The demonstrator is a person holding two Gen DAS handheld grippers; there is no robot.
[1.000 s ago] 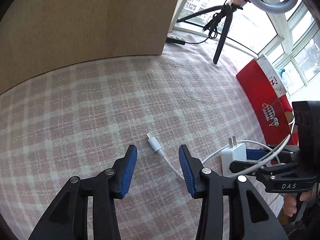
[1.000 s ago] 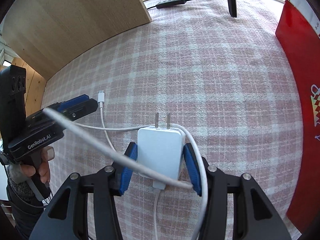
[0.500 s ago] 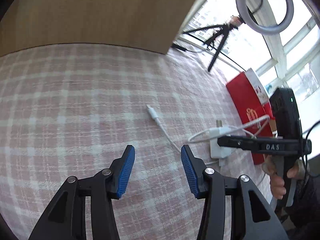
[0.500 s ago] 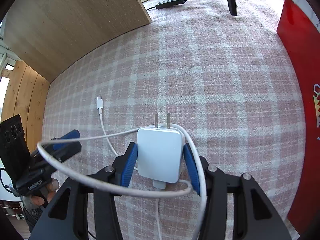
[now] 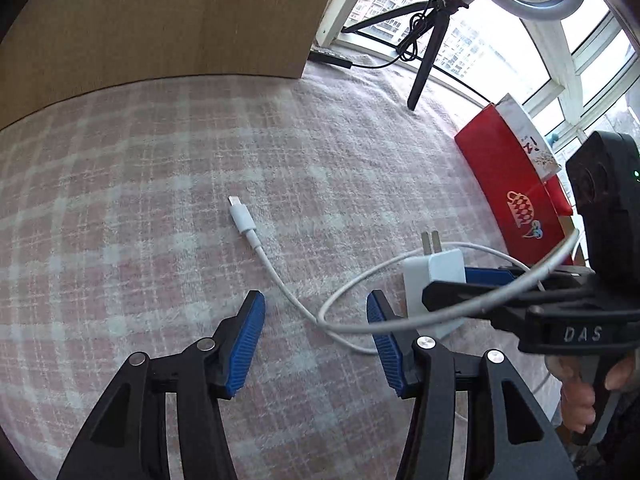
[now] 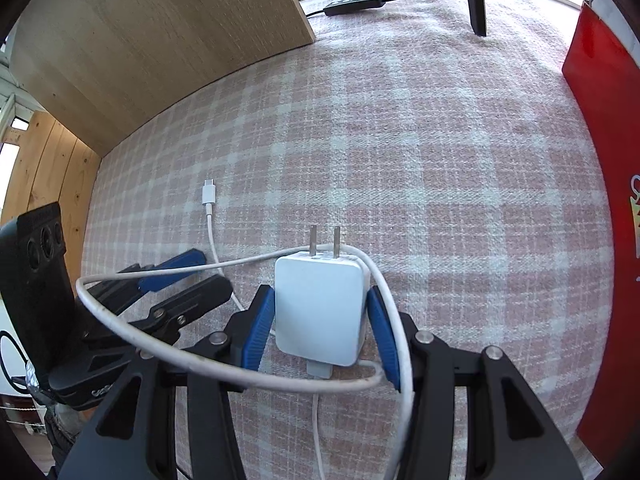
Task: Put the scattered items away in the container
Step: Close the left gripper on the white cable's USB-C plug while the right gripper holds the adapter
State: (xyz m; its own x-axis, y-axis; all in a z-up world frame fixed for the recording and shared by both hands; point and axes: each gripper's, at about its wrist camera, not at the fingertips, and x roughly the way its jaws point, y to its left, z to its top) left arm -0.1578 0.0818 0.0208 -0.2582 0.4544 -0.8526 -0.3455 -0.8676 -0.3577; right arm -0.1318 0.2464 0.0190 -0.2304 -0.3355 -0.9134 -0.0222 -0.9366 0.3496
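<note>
A white charger block (image 6: 320,312) with two prongs lies on the pink plaid cloth, and my right gripper (image 6: 322,328) is shut on its sides. It also shows in the left wrist view (image 5: 434,280). Its white cable (image 6: 208,232) loops over the right gripper and ends in a plug (image 5: 241,216) lying on the cloth. My left gripper (image 5: 316,332) is open and empty, low over the cable just left of the charger. The red container (image 5: 516,196) stands at the right.
A wooden panel (image 5: 152,20) stands along the back. A black tripod (image 5: 424,60) with a ring light, and a black cable controller (image 6: 354,4), sit near the window. The plaid cloth (image 6: 420,140) covers the table.
My left gripper moved back toward the charger after pulling away, and now sits over the cable. The cable loop shifted. My right gripper kept its hold on the charger.
</note>
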